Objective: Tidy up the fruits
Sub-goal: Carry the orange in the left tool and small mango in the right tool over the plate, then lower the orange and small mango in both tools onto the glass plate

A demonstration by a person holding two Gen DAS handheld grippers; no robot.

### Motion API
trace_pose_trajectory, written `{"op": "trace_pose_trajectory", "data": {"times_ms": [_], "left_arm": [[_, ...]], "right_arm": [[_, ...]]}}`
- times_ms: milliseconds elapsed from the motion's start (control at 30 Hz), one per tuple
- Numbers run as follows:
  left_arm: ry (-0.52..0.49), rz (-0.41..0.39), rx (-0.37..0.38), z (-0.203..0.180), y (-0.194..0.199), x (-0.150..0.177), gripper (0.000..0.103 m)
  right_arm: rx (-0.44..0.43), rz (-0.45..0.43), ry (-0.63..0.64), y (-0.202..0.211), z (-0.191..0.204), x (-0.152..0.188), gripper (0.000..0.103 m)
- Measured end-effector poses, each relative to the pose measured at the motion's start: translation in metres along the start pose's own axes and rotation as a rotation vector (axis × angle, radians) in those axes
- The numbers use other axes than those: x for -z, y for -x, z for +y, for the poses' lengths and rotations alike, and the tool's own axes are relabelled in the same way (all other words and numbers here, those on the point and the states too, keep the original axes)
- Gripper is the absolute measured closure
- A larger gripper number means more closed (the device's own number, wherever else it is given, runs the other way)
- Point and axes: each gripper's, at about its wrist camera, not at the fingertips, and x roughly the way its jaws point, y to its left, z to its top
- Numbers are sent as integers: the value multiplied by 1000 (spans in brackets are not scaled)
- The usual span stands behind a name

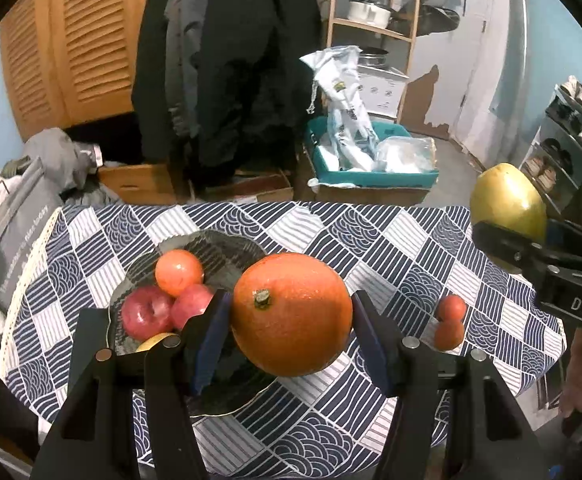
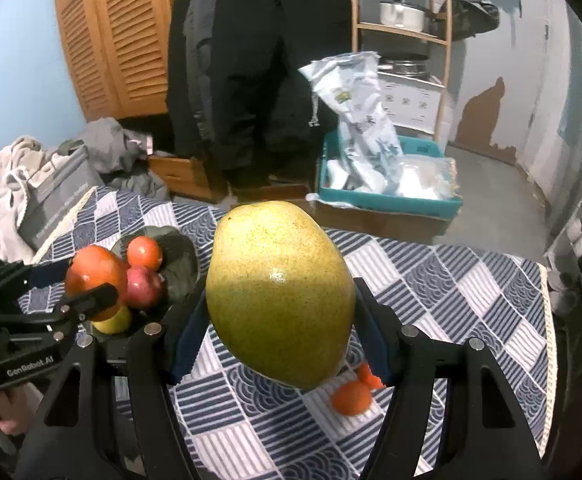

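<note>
Clamping round orange fruit (image 1: 291, 314) in left gripper (image 1: 289, 332); pinching speckled yellow-green mango (image 2: 279, 294) in right gripper (image 2: 279, 340); both above dark glass plate (image 1: 227, 248).

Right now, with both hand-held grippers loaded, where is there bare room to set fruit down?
The dark plate is crowded at its left: two red apples, a small orange fruit and a yellow fruit. Its right half is bare. The checked cloth is free between the plate and two small tomatoes, and along the far edge.

Dim indoor light, small glare spot on the mango (image 2: 277, 276), strong fisheye bending, black corners, background perhaps slightly soft.
</note>
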Motion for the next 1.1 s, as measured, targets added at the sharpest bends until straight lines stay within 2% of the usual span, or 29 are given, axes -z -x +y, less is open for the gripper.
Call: {"op": "trace_pose_trajectory", "data": {"times_ms": [267, 600, 1100], "left_arm": [[41, 23, -35, 27, -11, 8, 41], [99, 111, -76, 56, -43, 25, 41], [205, 227, -67, 86, -78, 55, 41]], "right_arm": [[-36, 26, 35, -28, 29, -9, 35], [-120, 110, 52, -83, 63, -13, 35], [-153, 223, 61, -140, 89, -2, 35]]}}
